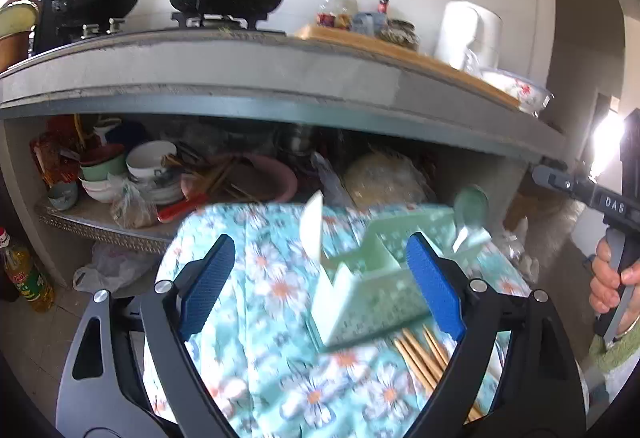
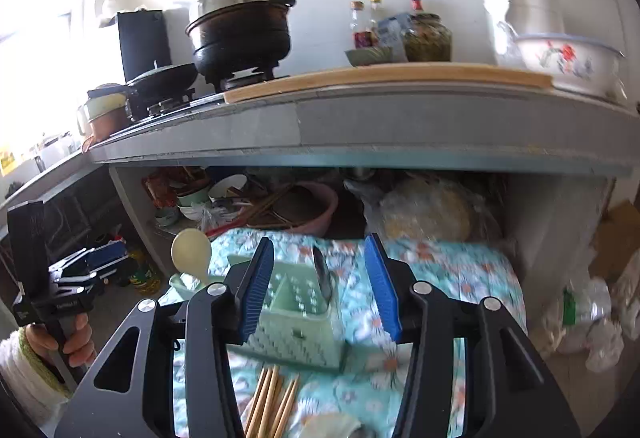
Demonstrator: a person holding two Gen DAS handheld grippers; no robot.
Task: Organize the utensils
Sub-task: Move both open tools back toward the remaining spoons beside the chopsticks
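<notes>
- Our green caddy stands on the floral cloth. A cream spoon and a metal utensil already stand in it, so we judge part of the sorting done.
- The chopsticks lie loose on the cloth just in front of the caddy; they are left to do.
- Our left gripper gapes wide and holds nothing.
- Our right gripper stands partly open, also empty, with the caddy ahead of it.

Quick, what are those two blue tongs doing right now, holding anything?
Left tongs: open, holding nothing.
Right tongs: open, holding nothing; the green utensil holder stands beyond them.
</notes>
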